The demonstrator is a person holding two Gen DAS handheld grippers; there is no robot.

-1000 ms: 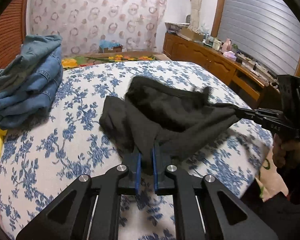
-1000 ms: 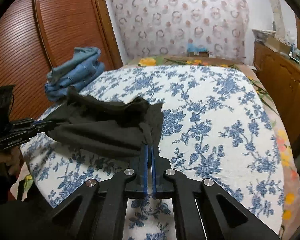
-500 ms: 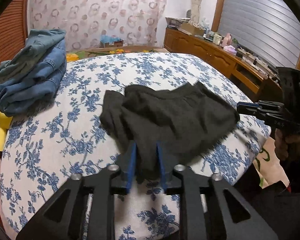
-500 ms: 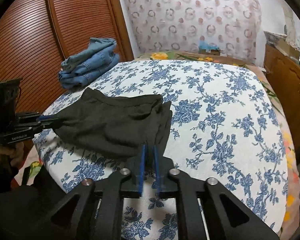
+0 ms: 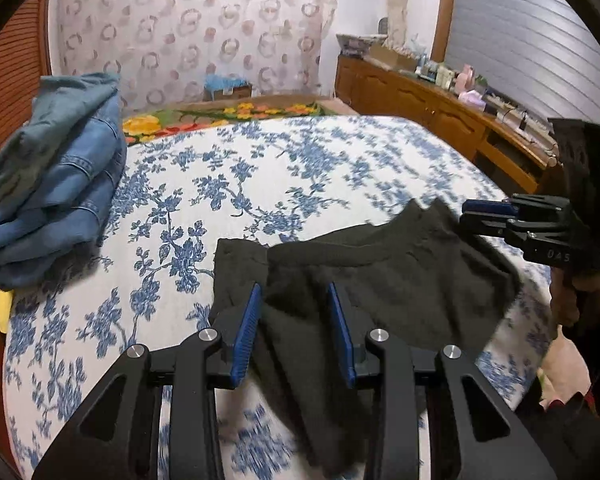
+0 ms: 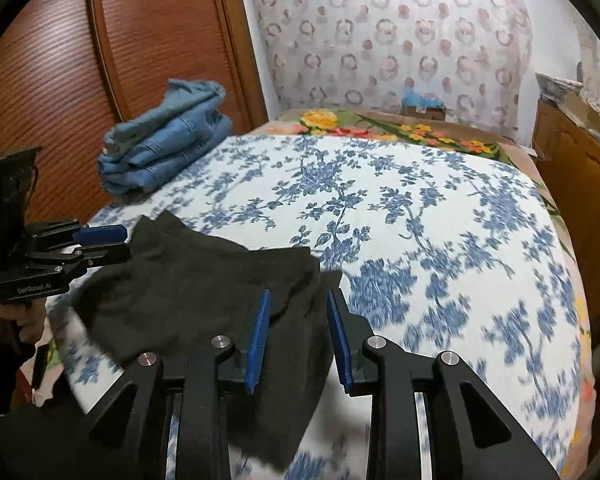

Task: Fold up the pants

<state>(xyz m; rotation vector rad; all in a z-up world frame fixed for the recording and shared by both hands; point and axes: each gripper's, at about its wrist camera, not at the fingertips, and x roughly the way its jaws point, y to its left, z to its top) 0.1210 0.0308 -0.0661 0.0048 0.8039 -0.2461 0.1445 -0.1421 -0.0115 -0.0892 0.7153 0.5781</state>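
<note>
1. Left wrist view: the left gripper (image 5: 296, 330) has its blue pads spread, and its jaws have just been opening; the black pants (image 5: 380, 288) lie slack between them, and neither pad presses on the cloth.
2. The pants lie in a folded heap at the near edge of the bed (image 5: 260, 184), which is covered in a white sheet with blue flowers, and one dark flap hangs over that near edge.
3. At the right of this view, the right gripper (image 5: 485, 216) is held by a hand (image 5: 572, 300) just beside the far right corner of the pants; its pads stand parted, though the tips are blurred, so I cannot tell whether they brush the cloth.
4. Right wrist view: that gripper's own pads are spread too, its jaws have just been opening, and the pants lie loose under and between them.
5. A stack of folded blue jeans (image 6: 164, 144) sits at the far left of the bed, well apart from the pants, beside a brown slatted wardrobe (image 6: 52, 80).
6. A wooden sideboard (image 5: 440, 108) runs along the right wall.
</note>
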